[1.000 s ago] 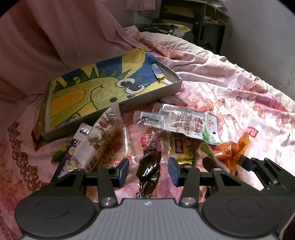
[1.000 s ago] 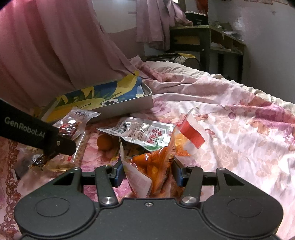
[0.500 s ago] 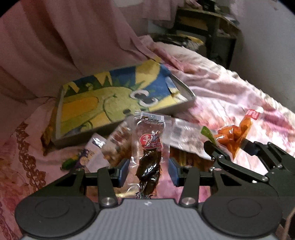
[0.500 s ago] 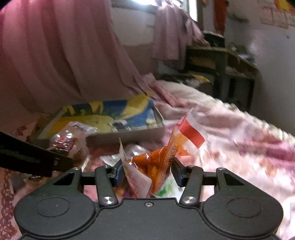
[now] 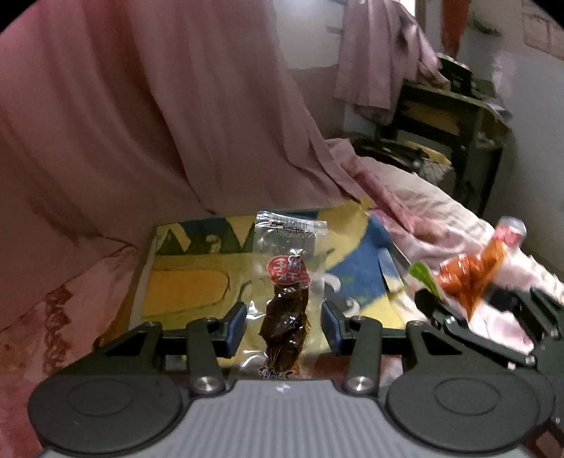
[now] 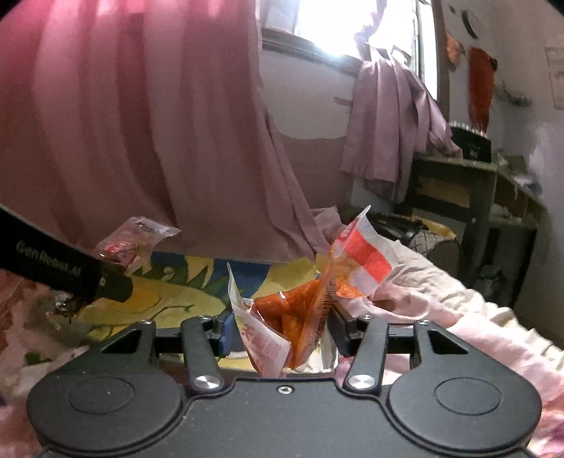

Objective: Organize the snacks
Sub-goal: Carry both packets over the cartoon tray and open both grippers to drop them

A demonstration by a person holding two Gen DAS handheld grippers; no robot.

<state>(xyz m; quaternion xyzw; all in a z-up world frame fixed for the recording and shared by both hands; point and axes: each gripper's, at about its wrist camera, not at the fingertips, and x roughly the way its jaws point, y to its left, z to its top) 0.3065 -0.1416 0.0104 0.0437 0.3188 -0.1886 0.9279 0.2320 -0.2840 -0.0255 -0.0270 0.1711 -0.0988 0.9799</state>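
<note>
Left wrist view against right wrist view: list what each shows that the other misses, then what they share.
Only the left wrist view shows the dark snack inside the clear packet between the left gripper fingers, and the tray's left rim.

Only the right wrist view shows the bright window, the orange packet's torn white flap up close in the right gripper, and the lettering on the other gripper's side.

Both show the dinosaur-print tray, both packets held above it, the pink curtain and the dark shelf.
</note>
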